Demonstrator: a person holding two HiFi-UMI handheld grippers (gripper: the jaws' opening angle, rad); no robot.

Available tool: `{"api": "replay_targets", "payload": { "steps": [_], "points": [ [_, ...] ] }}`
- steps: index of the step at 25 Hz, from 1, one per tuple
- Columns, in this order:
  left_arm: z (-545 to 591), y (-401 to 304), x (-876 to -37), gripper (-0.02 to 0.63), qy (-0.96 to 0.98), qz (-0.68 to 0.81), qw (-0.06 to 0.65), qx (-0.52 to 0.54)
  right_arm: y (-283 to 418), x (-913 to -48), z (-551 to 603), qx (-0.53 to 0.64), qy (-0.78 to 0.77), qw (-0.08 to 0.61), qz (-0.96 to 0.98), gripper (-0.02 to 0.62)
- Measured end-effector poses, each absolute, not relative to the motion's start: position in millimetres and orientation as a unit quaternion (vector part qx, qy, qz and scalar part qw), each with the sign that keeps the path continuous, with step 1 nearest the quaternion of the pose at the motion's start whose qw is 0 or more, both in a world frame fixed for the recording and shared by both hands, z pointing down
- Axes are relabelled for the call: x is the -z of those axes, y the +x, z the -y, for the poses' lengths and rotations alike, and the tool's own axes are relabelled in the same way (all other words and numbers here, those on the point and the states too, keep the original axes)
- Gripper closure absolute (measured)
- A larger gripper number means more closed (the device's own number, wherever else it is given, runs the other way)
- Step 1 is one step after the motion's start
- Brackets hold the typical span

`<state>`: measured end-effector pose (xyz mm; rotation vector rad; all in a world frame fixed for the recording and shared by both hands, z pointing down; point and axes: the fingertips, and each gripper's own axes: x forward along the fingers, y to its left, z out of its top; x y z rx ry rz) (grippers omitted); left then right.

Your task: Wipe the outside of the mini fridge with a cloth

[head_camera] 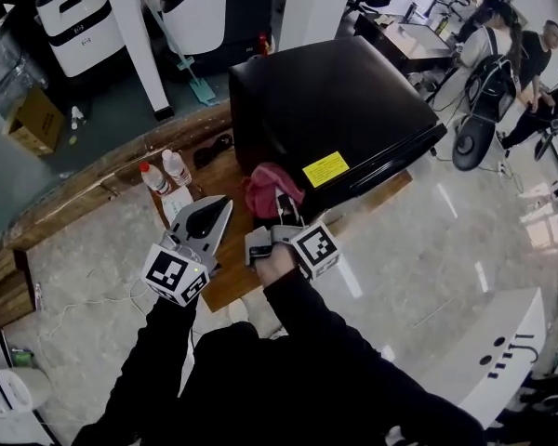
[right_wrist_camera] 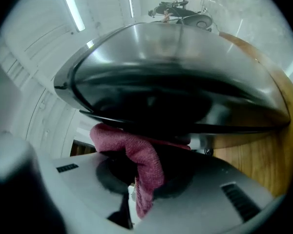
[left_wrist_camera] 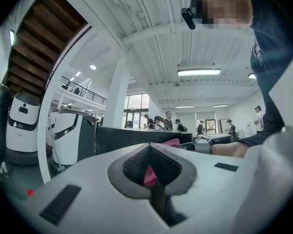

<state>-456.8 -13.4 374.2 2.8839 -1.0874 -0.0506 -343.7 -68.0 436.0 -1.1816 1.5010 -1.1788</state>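
Right tool (head_camera: 281, 223): jaws clamped on 1 red cloth (head_camera: 268, 191), which is pressed to the front face of 1 black mini fridge (head_camera: 335, 100) on the wooden counter (head_camera: 102, 189). Left tool (head_camera: 207, 214): jaws together, empty, off the fridge's front-left corner. 2 red-capped bottles (head_camera: 155, 178) (head_camera: 176, 167) left of fridge. 1 yellow label (head_camera: 325, 168) on fridge front, print unreadable.

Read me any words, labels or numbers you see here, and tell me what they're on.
No text here is readable.
The yellow label on the mini fridge: print too small to read.
The two bottles beside it: labels too small to read.
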Motion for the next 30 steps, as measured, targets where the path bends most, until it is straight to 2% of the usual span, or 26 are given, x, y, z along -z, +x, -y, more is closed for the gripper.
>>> {"api": "replay_targets", "payload": {
  "steps": [6, 13, 30],
  "points": [
    [16, -450, -387, 0.6, 0.946, 0.322, 0.025, 0.008, -340, -447, 67, 0.469, -0.48, 0.448, -0.59, 0.534],
    [22, -451, -423, 0.6, 0.959, 0.283, 0.032, -0.004, -341, -499, 68, 0.481, -0.504, 0.451, -0.557, 0.534],
    [34, -446, -564, 0.6, 0.954, 0.261, 0.137, -0.044, -340, -663, 71, 0.534, -0.539, 0.421, -0.496, 0.532]
  ]
}}
